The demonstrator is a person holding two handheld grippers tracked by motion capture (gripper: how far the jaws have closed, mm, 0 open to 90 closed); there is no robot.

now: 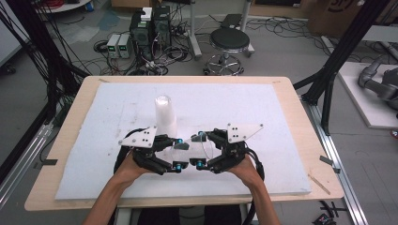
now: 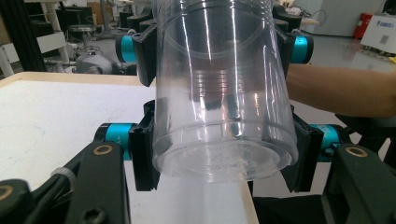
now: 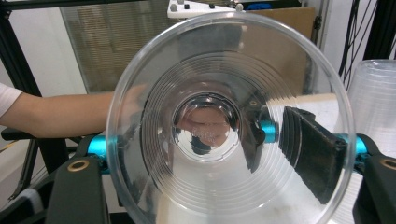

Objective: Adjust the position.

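Fingers of both my grippers meet on one clear plastic cup (image 1: 190, 151), which I hold lying on its side just above the white foam sheet (image 1: 94, 154) that covers the wooden tabletop (image 1: 309, 126), near my edge of it. My left gripper (image 1: 174, 154) comes in from the left and clamps the cup near its closed bottom: in the left gripper view the black pads (image 2: 142, 158) press on either side of the cup's narrow end (image 2: 224, 140), its ringed base turned towards the camera. My right gripper (image 1: 201, 151) comes in from the right and takes the cup towards its open rim; in the right gripper view I look straight down the wide mouth (image 3: 229, 121) to the base, and one black finger (image 3: 310, 149) lies against the wall on the right side while the other is hard to make out through the plastic. In the left gripper view the right gripper's black pads (image 2: 144, 53) sit against the cup's far, wider part, so both pairs are closed on the same cup. Behind my hands, further up the sheet and just beyond the left gripper's grey plate, stands an upright stack of clear plastic cups (image 1: 164, 115), apart from the one I hold; its edge shows in the right gripper view (image 3: 373, 102).
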